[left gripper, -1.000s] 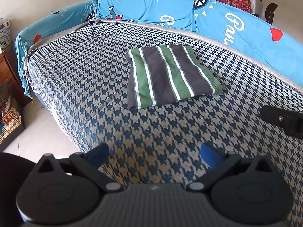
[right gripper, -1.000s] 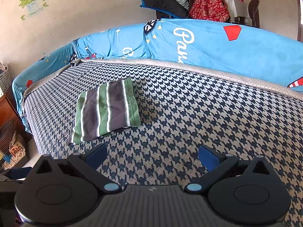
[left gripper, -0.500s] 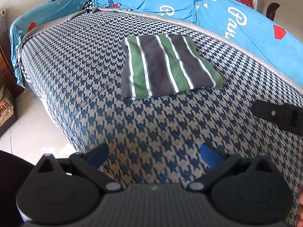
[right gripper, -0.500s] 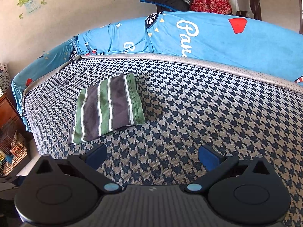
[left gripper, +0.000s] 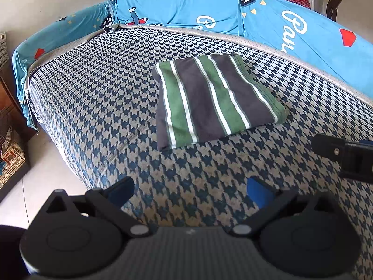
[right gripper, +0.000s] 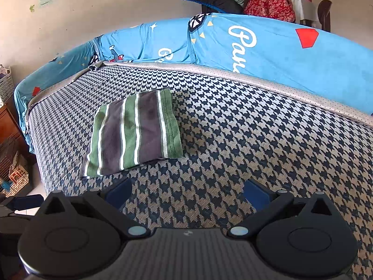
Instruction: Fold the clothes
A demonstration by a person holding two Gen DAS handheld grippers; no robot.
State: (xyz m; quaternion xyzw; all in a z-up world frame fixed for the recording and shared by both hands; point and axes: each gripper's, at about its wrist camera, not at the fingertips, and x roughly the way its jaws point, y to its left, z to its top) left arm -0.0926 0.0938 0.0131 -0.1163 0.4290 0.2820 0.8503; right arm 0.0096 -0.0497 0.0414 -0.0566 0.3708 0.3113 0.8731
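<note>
A folded striped garment (left gripper: 214, 98), green, dark grey and white, lies flat on the houndstooth bed cover (left gripper: 93, 98). In the right wrist view the same garment (right gripper: 135, 135) sits left of centre. My left gripper (left gripper: 190, 192) hovers open over the bed's near edge, well short of the garment, with nothing between its blue pads. Equally open and empty, my right gripper (right gripper: 187, 192) stands just below and right of the garment's near edge. The right gripper's black finger (left gripper: 345, 154) shows at the right edge of the left wrist view.
A blue printed sheet (right gripper: 268, 46) covers the raised back and left side of the bed. Dark and red clothes (right gripper: 256, 2) are piled behind it. The floor (left gripper: 42, 168) and a wire cage (left gripper: 9, 149) lie left of the bed's edge.
Both grippers have shifted slightly over the bed; the left view drew back a little from the garment and the right view moved a bit closer. The garment has not moved.
</note>
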